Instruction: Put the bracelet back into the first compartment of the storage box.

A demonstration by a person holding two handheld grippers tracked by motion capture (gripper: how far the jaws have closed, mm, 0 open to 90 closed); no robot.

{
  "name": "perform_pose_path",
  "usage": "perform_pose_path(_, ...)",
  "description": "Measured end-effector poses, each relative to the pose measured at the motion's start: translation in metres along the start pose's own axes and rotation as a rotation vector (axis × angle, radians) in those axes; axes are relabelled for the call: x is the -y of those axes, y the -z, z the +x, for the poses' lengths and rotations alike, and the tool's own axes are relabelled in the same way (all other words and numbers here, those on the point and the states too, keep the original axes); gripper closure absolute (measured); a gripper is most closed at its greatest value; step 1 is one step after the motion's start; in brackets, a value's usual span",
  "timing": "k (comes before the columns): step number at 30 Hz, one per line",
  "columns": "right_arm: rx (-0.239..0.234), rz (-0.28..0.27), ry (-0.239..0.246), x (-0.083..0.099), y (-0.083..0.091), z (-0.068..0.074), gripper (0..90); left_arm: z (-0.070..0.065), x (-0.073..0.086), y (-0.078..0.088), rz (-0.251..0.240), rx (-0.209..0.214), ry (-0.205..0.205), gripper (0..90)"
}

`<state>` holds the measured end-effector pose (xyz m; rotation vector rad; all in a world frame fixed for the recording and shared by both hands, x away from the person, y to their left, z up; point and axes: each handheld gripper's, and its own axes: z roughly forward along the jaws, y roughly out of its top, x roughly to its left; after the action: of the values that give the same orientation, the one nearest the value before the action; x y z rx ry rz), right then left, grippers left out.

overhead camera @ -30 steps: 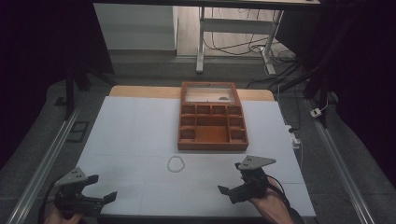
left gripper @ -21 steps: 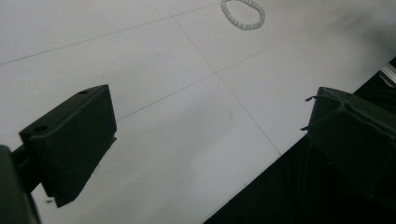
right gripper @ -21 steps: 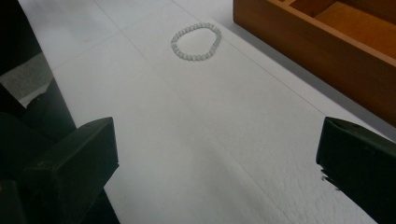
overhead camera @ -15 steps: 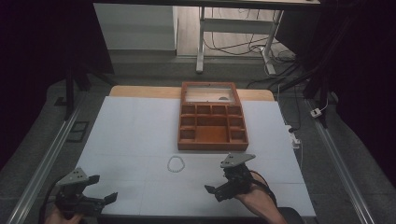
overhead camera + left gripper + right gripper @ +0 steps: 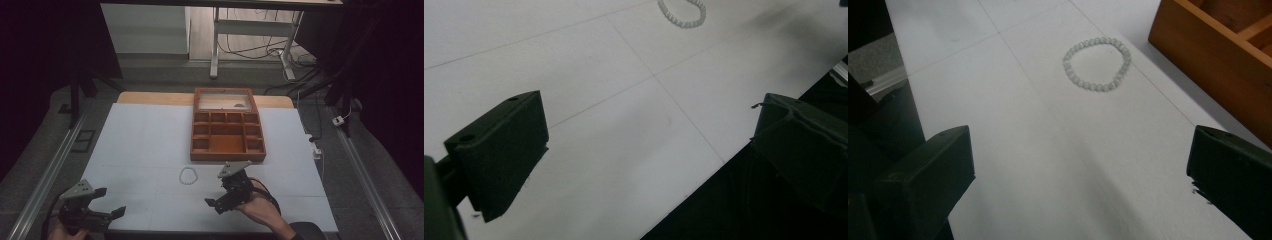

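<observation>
A pale beaded bracelet [image 5: 188, 175] lies flat on the white table sheet [image 5: 145, 145], just in front of an open wooden compartment box [image 5: 227, 132]. My right gripper [image 5: 219, 191] stands open a short way to the right of the bracelet, jaws pointing left with nothing between them. In the right gripper view the bracelet [image 5: 1096, 64] lies ahead of the wide-apart jaws, with the box wall [image 5: 1218, 55] at the upper right. My left gripper [image 5: 107, 202] rests open at the table's front left corner. From the left gripper view the bracelet [image 5: 682, 12] is far off at the top edge.
The box's glass lid [image 5: 222, 101] lies open at the back. The table's front edge [image 5: 694, 195] runs under the left gripper's right jaw. Metal rails [image 5: 47, 175] line both sides of the table. A cable and plug [image 5: 315, 147] lie at the right edge.
My right gripper has moved left and forward, closer to the bracelet, staying open. The left gripper has stayed where it was.
</observation>
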<state>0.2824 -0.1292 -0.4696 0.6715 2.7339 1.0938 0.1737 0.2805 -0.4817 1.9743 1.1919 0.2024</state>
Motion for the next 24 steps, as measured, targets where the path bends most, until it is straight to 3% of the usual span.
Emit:
perform_pose_path(3,-0.015,0.007,0.007,-0.006,-0.007,0.001,0.0,0.000,0.000,0.001,-0.012,-0.004,-0.003,0.1)
perform_pose_path(8,-0.022,0.012,0.021,-0.011,-0.015,0.000,0.0,0.000,-0.001,0.001,-0.033,-0.047,-0.033,0.0)
perform_pose_path(13,-0.027,0.032,0.037,-0.020,-0.030,0.000,0.0,0.002,-0.001,0.000,-0.028,-0.059,-0.023,0.0)
perform_pose_path(24,-0.038,0.070,0.074,-0.030,-0.056,-0.001,0.0,0.005,-0.002,-0.002,-0.015,-0.041,-0.010,0.0)
